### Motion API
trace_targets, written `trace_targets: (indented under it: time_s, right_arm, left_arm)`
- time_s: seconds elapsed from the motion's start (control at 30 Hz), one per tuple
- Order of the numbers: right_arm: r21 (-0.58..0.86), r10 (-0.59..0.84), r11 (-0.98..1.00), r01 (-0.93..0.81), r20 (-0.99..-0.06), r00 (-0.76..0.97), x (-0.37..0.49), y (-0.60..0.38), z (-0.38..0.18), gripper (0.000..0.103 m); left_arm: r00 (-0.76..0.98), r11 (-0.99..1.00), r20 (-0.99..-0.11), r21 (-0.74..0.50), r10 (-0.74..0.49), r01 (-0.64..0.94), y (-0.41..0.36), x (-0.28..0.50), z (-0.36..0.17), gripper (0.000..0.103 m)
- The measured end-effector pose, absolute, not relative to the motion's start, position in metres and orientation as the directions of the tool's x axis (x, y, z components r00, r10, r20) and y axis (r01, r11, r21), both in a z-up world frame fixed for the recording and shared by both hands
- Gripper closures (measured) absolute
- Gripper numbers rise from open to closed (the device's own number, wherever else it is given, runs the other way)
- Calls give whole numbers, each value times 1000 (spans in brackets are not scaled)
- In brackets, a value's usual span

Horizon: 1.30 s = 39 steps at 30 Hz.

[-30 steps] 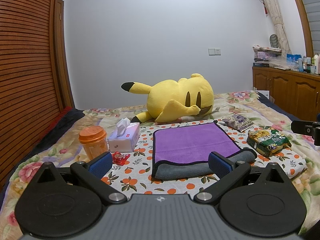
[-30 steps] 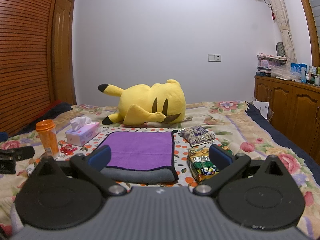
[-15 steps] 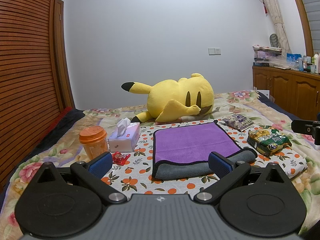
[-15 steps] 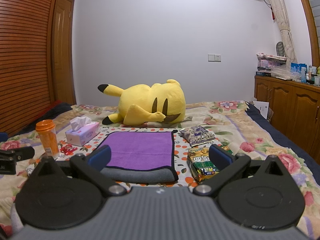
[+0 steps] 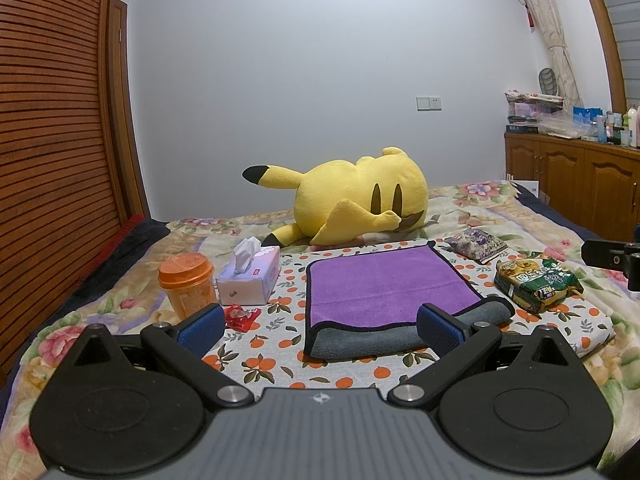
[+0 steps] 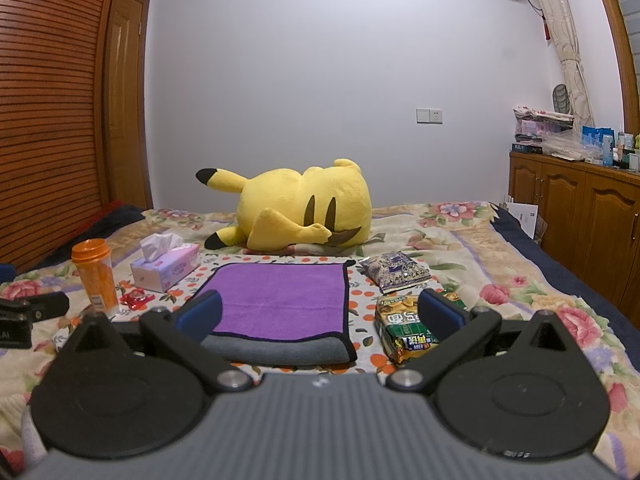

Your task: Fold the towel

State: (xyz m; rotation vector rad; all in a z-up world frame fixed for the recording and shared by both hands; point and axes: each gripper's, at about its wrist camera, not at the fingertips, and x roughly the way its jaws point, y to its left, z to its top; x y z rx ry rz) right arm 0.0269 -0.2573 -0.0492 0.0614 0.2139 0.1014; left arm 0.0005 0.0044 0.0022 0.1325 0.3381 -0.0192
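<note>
On bed [image 5: 472, 204], towel [image 5: 380, 280] flat at 12 o'clock of both tongs, grey near hem crosswise. Left tongs [image 5: 320, 326] and right tongs [image 6: 320, 314] gape wide, empty, short of hem; neither clearly nearer.

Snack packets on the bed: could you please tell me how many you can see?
2, both right of the towel: a purple patterned packet near the towel's far right corner, and a green packet nearer the camera, partly behind the right gripper's fingers. Others may be hidden.
</note>
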Motion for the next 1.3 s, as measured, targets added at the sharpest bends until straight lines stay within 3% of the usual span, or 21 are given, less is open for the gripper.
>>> trace_targets:
  time_s: [0.5,1.3]
  right_arm:
    - [72,107,993,-94,-210,972,28,-257,-53,0]
    - [69,106,994,-90,-288,952,67,-251,-61,0]
  left_arm:
    - [939,991,-343,128,4,43,9,3,3,0]
    - [886,985,-462,163,31,51,2,53,-15,0]
